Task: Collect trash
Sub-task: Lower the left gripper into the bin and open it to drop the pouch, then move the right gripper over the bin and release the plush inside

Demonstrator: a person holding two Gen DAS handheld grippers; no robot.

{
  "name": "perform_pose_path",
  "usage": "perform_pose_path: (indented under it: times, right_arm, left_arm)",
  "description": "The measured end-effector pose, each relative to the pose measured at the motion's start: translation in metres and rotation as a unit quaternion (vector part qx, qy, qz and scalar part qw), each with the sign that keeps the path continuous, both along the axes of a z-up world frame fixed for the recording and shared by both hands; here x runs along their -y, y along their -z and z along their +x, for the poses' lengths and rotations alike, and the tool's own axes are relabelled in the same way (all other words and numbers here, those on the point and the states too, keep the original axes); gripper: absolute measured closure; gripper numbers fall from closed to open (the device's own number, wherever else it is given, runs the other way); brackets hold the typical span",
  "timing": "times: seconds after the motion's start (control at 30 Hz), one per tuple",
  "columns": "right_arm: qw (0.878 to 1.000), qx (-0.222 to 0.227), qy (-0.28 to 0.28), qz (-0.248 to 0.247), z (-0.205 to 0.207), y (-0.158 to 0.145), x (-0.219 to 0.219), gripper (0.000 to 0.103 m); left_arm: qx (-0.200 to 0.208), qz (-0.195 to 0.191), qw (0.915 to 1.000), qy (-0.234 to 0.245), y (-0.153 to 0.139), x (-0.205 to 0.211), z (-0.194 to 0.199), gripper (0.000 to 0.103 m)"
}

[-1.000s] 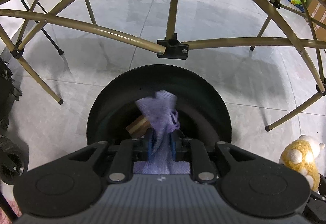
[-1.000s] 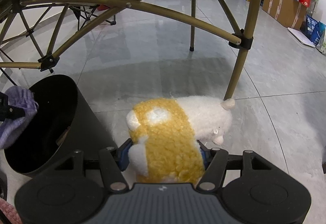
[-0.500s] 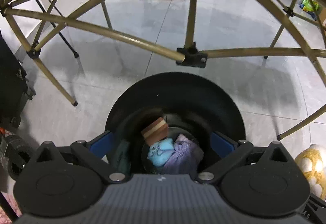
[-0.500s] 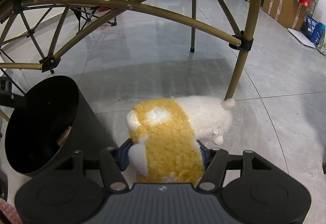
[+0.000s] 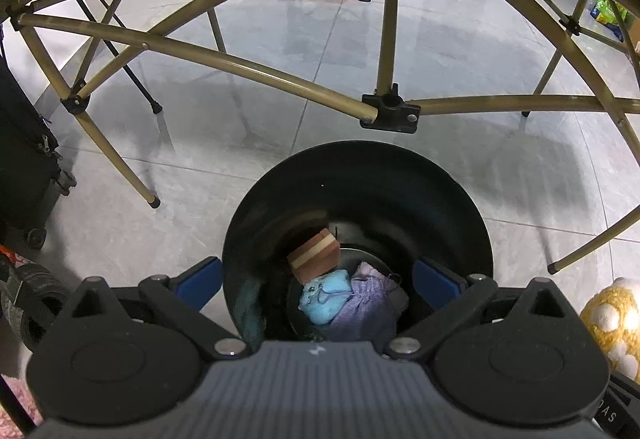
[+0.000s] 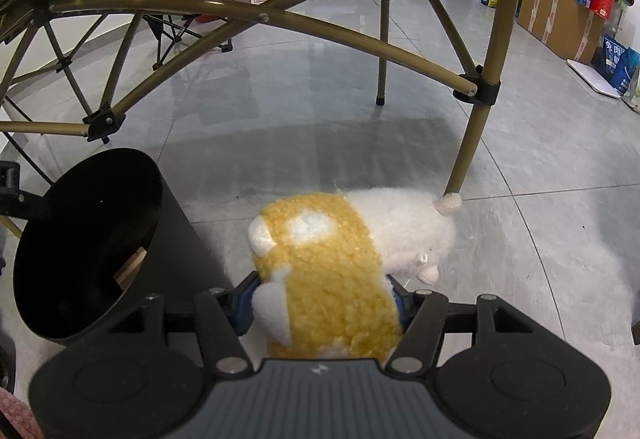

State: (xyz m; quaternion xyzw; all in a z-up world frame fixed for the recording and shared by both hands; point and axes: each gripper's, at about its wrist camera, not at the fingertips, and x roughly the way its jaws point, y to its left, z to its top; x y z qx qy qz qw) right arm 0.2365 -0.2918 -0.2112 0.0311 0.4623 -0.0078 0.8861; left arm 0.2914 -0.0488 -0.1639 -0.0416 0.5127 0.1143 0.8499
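left gripper fingers spread wide, empty, over black bin; purple cloth inside. right gripper clamped on plush toy; swing over bin mouth, then release.

Black round bin upright on floor; inside: purple cloth, light-blue item, striped brown block. Yellow-white plush beside bin.

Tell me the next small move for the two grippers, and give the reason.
Probably carry the right gripper with its yellow and white plush toy over to the round black bin at its left. The left gripper stands open and empty above the bin, its purple knitted cloth already lying inside.
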Motion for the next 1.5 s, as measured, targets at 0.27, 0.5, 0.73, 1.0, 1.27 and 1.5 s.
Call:
perform_pose_path:
  times: [0.27, 0.5, 0.73, 1.0, 1.27, 1.5]
  right_arm:
    - [1.0, 0.0, -0.014, -0.007, -0.001, -0.009, -0.017, 0.042]
    - [1.0, -0.003, -0.024, -0.007, -0.001, -0.02, -0.037, 0.042]
    - [1.0, -0.012, -0.028, -0.003, -0.001, -0.032, -0.053, 0.042]
    - [0.999, -0.014, -0.033, 0.011, 0.004, -0.038, -0.07, 0.042]
    - [0.998, -0.001, -0.057, 0.035, 0.011, -0.051, -0.098, 0.042]
    - [0.995, 0.006, -0.09, 0.046, 0.017, -0.058, -0.129, 0.042]
  left_arm:
    - [0.005, 0.0, 1.0, -0.004, -0.005, -0.011, -0.007, 0.0]
    - [0.011, -0.001, 0.9998, -0.016, -0.011, -0.031, -0.017, 0.0]
    - [0.015, -0.008, 0.9994, -0.03, -0.016, -0.054, -0.026, 0.0]
    - [0.017, -0.012, 0.9988, -0.045, -0.019, -0.078, -0.036, 0.0]
    - [0.012, -0.006, 0.9977, -0.067, -0.016, -0.106, -0.046, 0.0]
    - [0.008, -0.008, 0.9963, -0.086, -0.013, -0.132, -0.057, 0.0]
